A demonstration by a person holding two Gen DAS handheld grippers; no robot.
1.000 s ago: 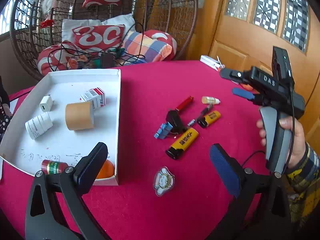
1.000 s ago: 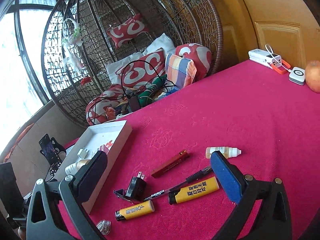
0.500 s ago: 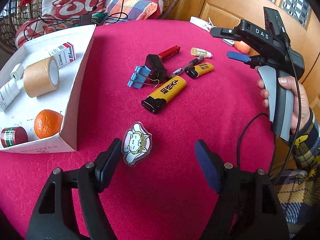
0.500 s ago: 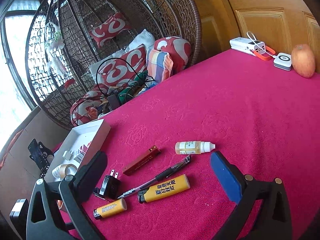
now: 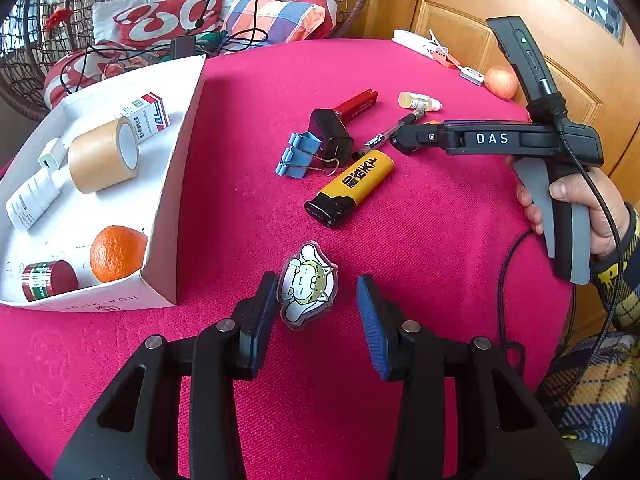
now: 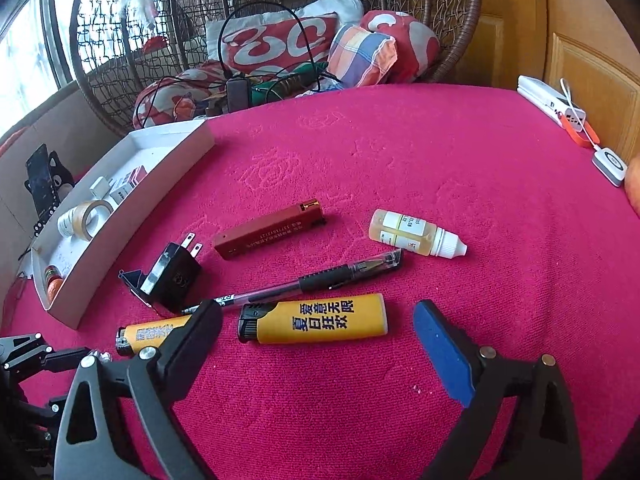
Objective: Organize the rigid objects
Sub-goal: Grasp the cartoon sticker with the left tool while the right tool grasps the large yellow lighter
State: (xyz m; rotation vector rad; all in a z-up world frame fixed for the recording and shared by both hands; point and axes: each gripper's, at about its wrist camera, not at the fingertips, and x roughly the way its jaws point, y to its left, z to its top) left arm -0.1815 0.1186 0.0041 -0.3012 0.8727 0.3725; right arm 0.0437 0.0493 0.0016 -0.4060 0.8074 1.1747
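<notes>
Both cams sat right on the hand-held grippers, tilted down close over the red bench (image 5: 440,240). Both caught the white tray (image 5: 172,200) at left, the near yellow lighter (image 5: 352,188) and the pen (image 6: 320,280).

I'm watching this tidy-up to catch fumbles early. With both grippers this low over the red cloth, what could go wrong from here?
1. The left gripper is closing around the flat cartoon badge, which lies flush on the cloth; its fingers may slide over it or pinch fabric.
2. The right gripper, just starting to close, straddles the yellow lighter lengthwise, with the pen close behind; it may nudge the pen or grip the lighter awkwardly.
</notes>
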